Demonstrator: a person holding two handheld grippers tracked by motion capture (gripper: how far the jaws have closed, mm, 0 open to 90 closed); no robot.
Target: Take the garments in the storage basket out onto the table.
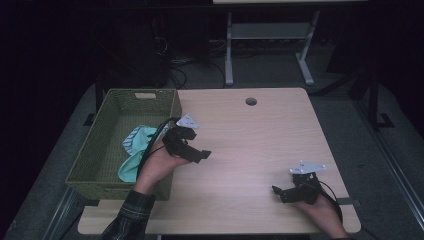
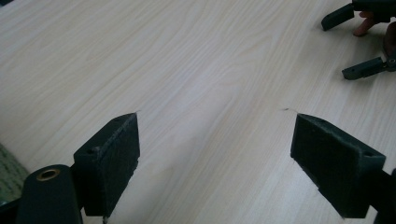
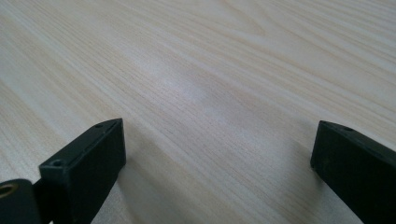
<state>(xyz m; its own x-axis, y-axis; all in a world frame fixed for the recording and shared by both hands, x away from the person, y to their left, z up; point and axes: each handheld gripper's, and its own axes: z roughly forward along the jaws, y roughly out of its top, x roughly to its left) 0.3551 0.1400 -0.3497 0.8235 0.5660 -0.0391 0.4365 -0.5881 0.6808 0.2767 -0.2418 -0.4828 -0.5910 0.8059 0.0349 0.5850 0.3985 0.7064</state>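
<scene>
On the light wooden table [image 1: 250,145], my left gripper [image 1: 195,145] hovers just right of a green woven basket [image 1: 95,150]. Its jaws stand wide apart in the left gripper view [image 2: 217,121], with bare wood between them. A teal and white cloth [image 1: 136,147] lies in the basket, partly behind the left hand. My right gripper [image 1: 282,192] rests low near the table's front right and points left. It is open [image 3: 219,128], nothing between its fingers. The left gripper view also catches the right gripper [image 2: 343,46] farther off, jaws spread.
A round cable hole [image 1: 251,101] sits near the table's far edge. The basket's corner [image 2: 7,172] shows at the lower left of the left gripper view. Behind the table stand a grey desk frame [image 1: 229,50] and cables on a dark floor.
</scene>
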